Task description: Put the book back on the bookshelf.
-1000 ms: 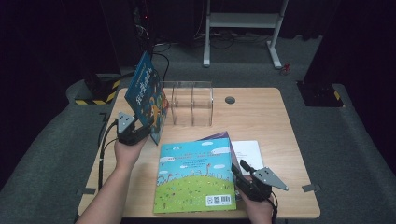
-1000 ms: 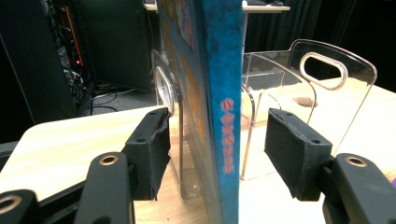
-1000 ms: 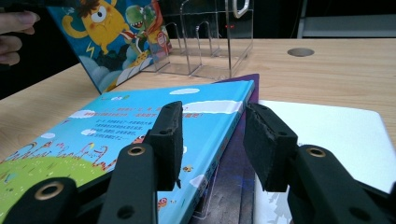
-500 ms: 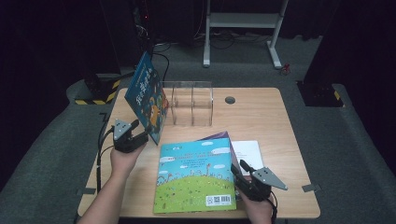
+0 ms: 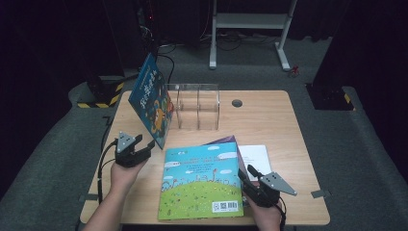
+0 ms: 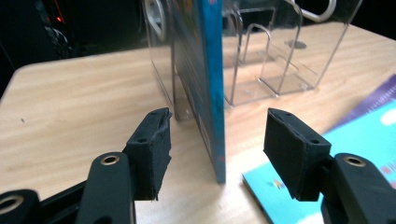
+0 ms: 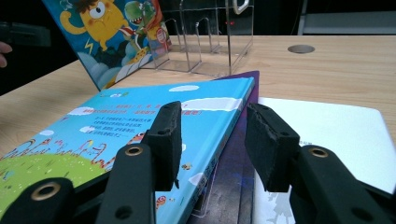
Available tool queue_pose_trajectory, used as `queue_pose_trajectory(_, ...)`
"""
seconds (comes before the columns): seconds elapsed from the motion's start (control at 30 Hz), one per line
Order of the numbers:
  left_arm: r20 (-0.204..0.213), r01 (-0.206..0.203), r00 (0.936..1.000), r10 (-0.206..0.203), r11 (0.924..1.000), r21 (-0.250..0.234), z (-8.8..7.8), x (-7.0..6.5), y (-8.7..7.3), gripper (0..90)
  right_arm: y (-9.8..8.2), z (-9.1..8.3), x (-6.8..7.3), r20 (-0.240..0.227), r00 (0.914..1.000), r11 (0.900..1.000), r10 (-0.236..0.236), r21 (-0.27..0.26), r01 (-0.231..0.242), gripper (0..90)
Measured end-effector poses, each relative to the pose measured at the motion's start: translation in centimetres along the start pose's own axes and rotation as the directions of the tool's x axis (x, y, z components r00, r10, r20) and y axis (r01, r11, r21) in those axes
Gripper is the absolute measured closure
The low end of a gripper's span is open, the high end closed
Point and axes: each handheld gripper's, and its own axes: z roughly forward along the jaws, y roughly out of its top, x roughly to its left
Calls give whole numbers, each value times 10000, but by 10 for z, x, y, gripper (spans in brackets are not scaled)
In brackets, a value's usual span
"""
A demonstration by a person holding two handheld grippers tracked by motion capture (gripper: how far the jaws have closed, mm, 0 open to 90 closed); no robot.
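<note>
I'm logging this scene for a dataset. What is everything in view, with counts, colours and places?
Standing book: one, blue cover with cartoon monsters, leaning against the left end of the rack, bottom edge on the table.
Clear rack: one, transparent, with dividers, far middle of the table.
Flat book: one, sky blue and green cover, lying near the table's front edge.
Purple book: one, under the flat book, its edge peeking out.
White booklet: one, flat, right of the stack.
Table: one, light wood, with a round grommet.
Left hand-held gripper: black, open, just short of the standing book's near edge.
Right hand-held gripper: black, open, at the flat book's right edge.
</note>
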Motion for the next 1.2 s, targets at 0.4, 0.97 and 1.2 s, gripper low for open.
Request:
queue_pose_trajectory(0.4,351,279,9989,-320,9933,1124,-10,-10,-23,333,0,0,0,4,10000,10000,-9,23,9,556)
queue_pose_trajectory(0.97,1121,542,9906,-787,9767,2074,-26,-32,-57,303,0,1,2,6,9998,9996,-216,168,216,550)
queue_pose_trajectory(1.2,1778,561,9784,-1054,9634,2620,-17,-39,-65,263,1,4,6,29,9988,9977,-492,466,490,535)
